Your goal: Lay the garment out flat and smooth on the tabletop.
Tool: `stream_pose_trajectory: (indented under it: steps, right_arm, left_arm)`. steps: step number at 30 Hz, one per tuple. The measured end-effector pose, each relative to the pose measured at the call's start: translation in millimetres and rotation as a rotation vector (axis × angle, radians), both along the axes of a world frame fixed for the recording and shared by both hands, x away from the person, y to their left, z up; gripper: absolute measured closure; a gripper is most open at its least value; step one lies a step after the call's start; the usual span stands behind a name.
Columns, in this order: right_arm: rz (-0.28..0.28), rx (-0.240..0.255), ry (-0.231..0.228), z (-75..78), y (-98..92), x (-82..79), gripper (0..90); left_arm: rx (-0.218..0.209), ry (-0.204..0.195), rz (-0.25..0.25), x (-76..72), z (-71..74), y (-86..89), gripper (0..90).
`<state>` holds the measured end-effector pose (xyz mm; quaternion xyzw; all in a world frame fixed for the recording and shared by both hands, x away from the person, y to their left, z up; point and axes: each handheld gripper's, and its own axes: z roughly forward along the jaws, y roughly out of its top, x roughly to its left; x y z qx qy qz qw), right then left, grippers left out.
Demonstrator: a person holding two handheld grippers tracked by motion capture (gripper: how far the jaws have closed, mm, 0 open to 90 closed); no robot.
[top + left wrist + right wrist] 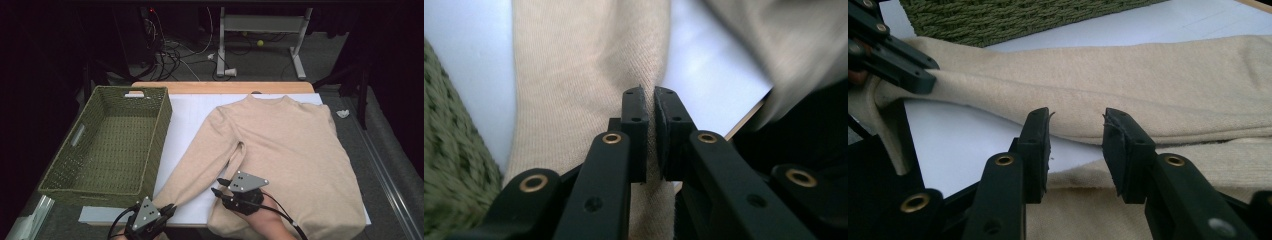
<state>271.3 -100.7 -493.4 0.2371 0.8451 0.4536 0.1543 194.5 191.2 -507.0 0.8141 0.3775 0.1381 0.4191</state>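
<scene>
folding looks barely begun: one beige knit sweater (295,155) lies flat at centre right of the high view, and the left gripper (169,209), at bottom left, is pinched tight on its sleeve cuff (651,150). the right gripper (218,187), jaws apart and holding nothing, hovers by the hem; one green woven basket (107,145) waits at left, so every fold and the stowing seem left.

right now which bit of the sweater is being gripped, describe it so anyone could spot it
On the white table cover, a beige sweater lies flat beside a green woven basket. Its one long sleeve runs diagonally toward the basket's near corner. The cuff end is the part pinched in the left tongs, unlike the flat body.
</scene>
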Motion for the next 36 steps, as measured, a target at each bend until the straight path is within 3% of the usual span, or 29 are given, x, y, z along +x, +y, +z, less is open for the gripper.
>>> stream_pose_trajectory:
  steps: [3,10,14,23,34,36]
  right_arm:
    - [0.005,-0.004,0.006,-0.8,1.5,0.3,65.0]
    - [0.036,-0.013,0.01,-4.1,11.4,-4.0,65.0]
    - [0.058,-0.016,0.012,-6.0,16.9,-7.1,65.0]
    - [0.135,-0.02,0.045,-12.8,37.5,-22.6,64.5]
    - [0.305,-0.066,0.071,-22.7,65.1,-54.9,63.6]
    - [0.315,-0.064,0.075,-24.1,67.1,-56.7,63.6]
  left_arm:
    - [-0.085,-0.003,-0.009,0.7,8.1,2.8,80.8]
    - [-0.194,-0.032,-0.028,0.9,24.4,2.8,80.8]
    - [-0.195,-0.053,-0.027,1.0,27.8,1.4,80.7]
    - [-0.247,-0.082,-0.017,6.3,34.8,-3.0,80.7]
    - [-0.243,-0.104,0.011,12.1,38.2,-4.9,80.7]
    - [-0.242,-0.105,0.016,12.3,38.3,-4.0,80.7]
